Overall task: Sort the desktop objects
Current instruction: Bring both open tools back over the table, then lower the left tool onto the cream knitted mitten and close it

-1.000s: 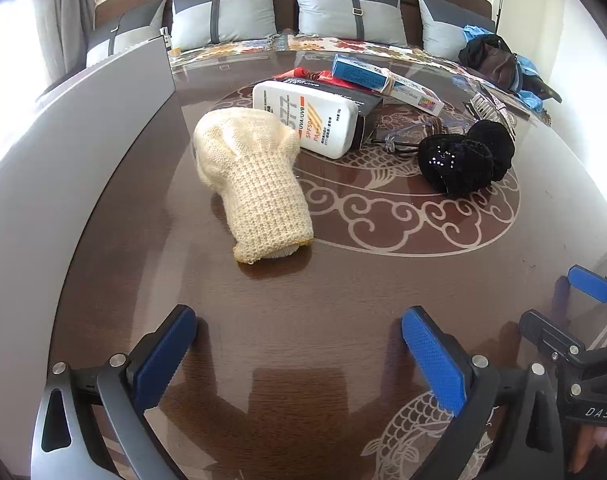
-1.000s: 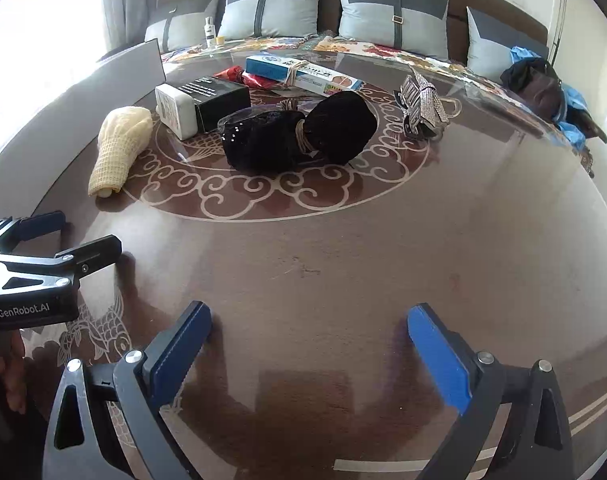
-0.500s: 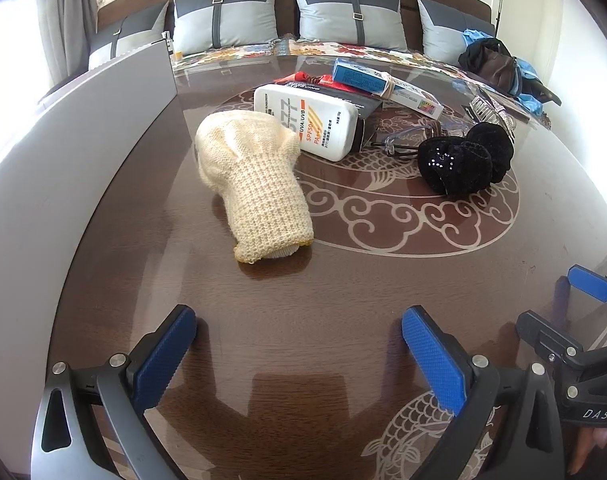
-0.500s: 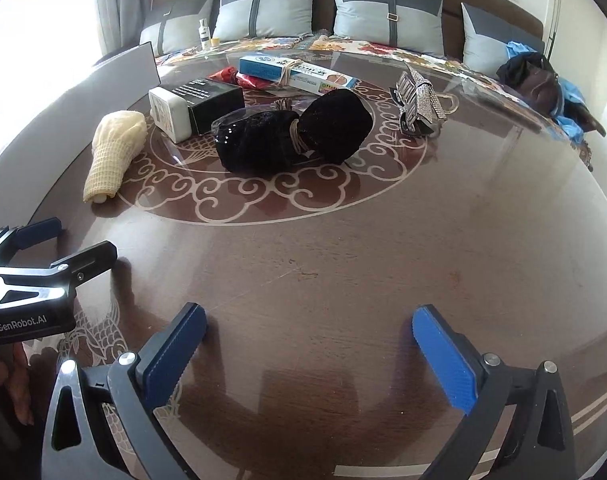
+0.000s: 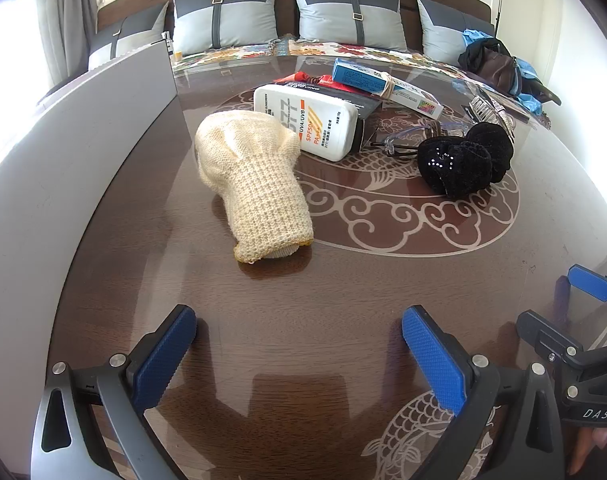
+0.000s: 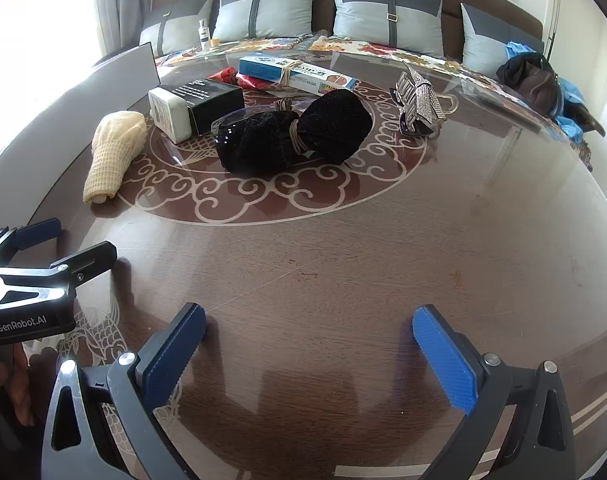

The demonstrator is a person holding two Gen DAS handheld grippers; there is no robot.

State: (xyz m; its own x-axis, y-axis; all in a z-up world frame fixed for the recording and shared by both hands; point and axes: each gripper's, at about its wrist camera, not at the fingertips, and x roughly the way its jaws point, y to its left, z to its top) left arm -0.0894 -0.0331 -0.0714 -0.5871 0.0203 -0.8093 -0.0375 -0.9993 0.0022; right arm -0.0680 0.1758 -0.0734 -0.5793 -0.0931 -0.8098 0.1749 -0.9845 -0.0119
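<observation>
A cream knitted glove [image 5: 251, 184] lies on the dark table, ahead of my left gripper [image 5: 299, 340], which is open and empty. Behind the glove lies a white sunscreen box [image 5: 307, 122], then a blue and white carton [image 5: 383, 84]. A black velvet bow [image 5: 463, 160] lies to the right on clear glasses [image 5: 403, 140]. My right gripper [image 6: 309, 340] is open and empty near the table's front. Ahead of it lie the bow [image 6: 295, 136], a rhinestone hair clip [image 6: 419, 100], the sunscreen box [image 6: 183, 110] and the glove [image 6: 113, 152].
A grey panel [image 5: 63, 152] runs along the table's left edge. A red packet [image 6: 239, 78] lies behind the boxes. A sofa with grey cushions [image 6: 387, 16] stands beyond the table, with a dark bag [image 6: 535, 80] at its right end.
Both grippers have shifted slightly; the table objects appear a little lower and nearer in both views. Both stay open and nothing on the table has moved.
</observation>
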